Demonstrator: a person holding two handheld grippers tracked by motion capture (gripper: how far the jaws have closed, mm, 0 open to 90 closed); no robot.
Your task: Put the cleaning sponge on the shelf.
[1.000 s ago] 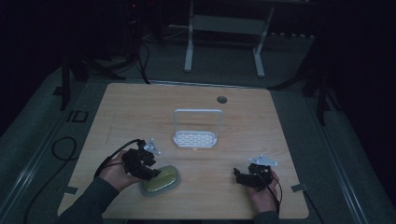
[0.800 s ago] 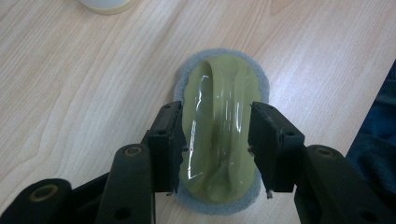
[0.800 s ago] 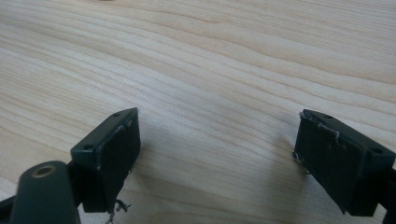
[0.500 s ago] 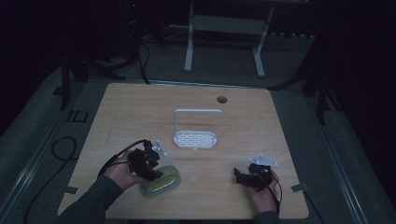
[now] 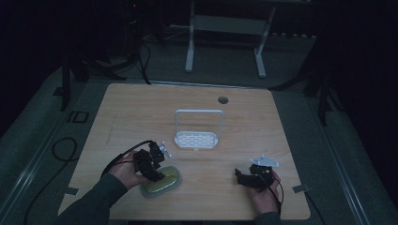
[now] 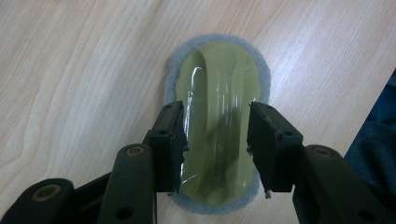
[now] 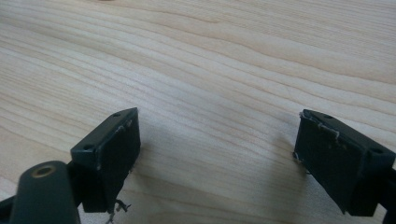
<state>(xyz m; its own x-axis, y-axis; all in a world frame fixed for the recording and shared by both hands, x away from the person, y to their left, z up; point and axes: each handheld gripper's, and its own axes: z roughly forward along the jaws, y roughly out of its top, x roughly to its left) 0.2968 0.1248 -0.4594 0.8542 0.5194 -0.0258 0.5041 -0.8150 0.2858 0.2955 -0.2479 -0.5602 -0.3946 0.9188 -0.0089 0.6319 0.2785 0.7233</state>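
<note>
So the thing I'm working on is that yellowish-green oval brush (image 6: 219,126) with the grey fuzzy pad under it, lying flat on the table (image 5: 117,112) in the lower left of the high view, close to the near edge. In the left gripper view it sits dead centre, running away from the camera, with its raised shiny handle ridge straight between the two black jaws. My left gripper (image 6: 217,140) has just been closing in around it: the gap is narrower than a moment back, and compared with a second ago the hand has crept in a bit more over the brush. The jaws stand at either side of the plastic top, but I can't see the pads actually pressing yet, so I'd call it a wide straddle, not a grab. To me that means the pickup is lined up and the squeeze is the next bit; the slick top might slip if I bite too high. My right gripper (image 7: 217,154) is parked at the lower right of the high view, same spot as before, jaws spread wide with only bare wood between them. Further out, the little white rack (image 5: 197,136) with the tall handle stands mid-table, well apart from the brush, probably where it goes.
</note>
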